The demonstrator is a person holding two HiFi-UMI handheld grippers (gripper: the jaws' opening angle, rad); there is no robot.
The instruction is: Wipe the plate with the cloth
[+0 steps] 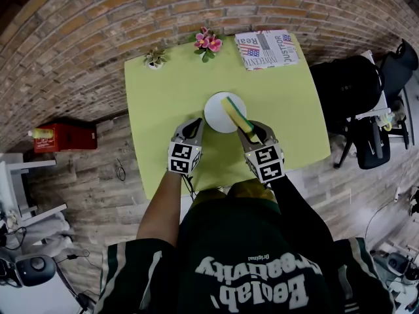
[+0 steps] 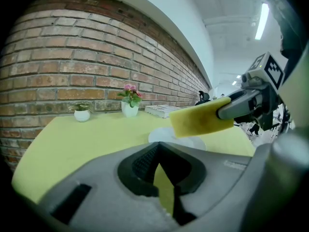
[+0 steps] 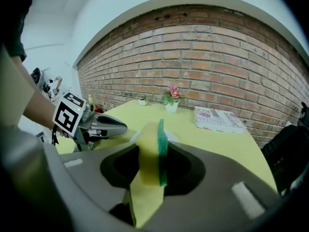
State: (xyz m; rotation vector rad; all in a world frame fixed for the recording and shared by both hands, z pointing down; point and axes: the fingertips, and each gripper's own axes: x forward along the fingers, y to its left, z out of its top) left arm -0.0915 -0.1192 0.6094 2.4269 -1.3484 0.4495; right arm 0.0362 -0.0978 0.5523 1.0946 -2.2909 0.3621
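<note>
A white plate (image 1: 215,110) lies in the middle of the yellow-green table (image 1: 163,97). My right gripper (image 1: 252,134) is shut on a yellow sponge with a green scrub face (image 1: 234,113), held edge-up above the plate's right half. In the right gripper view the sponge (image 3: 152,153) stands upright between the jaws. My left gripper (image 1: 194,126) is at the plate's near-left rim, jaws together and holding nothing. The left gripper view shows the sponge (image 2: 200,117) hanging over the plate (image 2: 164,137).
At the table's far edge stand a pink flower pot (image 1: 207,43) and a small green plant pot (image 1: 155,59), with a printed paper (image 1: 267,48) at the far right corner. A red box (image 1: 62,136) sits on the floor at left, dark chairs (image 1: 353,90) at right.
</note>
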